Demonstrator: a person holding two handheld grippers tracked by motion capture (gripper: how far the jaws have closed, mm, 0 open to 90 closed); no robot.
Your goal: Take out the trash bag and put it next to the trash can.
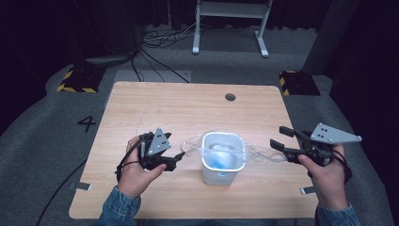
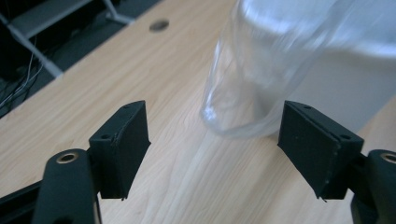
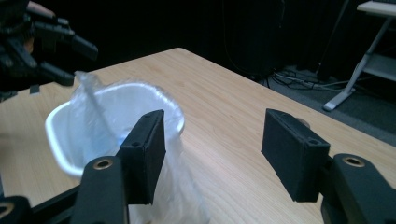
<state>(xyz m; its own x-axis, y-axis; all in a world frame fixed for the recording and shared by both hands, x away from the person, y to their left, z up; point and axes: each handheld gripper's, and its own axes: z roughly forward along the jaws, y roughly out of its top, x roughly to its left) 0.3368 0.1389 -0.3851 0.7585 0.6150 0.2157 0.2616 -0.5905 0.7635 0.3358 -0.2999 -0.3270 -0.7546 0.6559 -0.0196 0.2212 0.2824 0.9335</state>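
A small white bin (image 1: 222, 162) stands near the middle of the wooden table (image 1: 188, 108), lined with a clear plastic bag (image 1: 193, 148) whose loose edges spill out over both sides. Something blue (image 1: 216, 163) lies inside the bag. My left gripper (image 1: 176, 160) sits just left of the bin, jaws open. In the left gripper view the left gripper (image 2: 215, 140) has a blurred flap of the bag (image 2: 243, 79) ahead between the pads, not pinched. My right gripper (image 1: 277, 136) hovers right of the bin, open. The right gripper (image 3: 212, 140) has bare table between its pads, with the bin (image 3: 60, 140) to its left.
A round cable hole (image 1: 230, 97) sits near the table's far edge. Beyond the table stand a white metal frame (image 1: 230, 23), floor cables (image 1: 155, 42) and two yellow-and-black striped bases (image 1: 77, 80) (image 1: 296, 82). A "4" (image 1: 87, 123) is marked on the floor at left.
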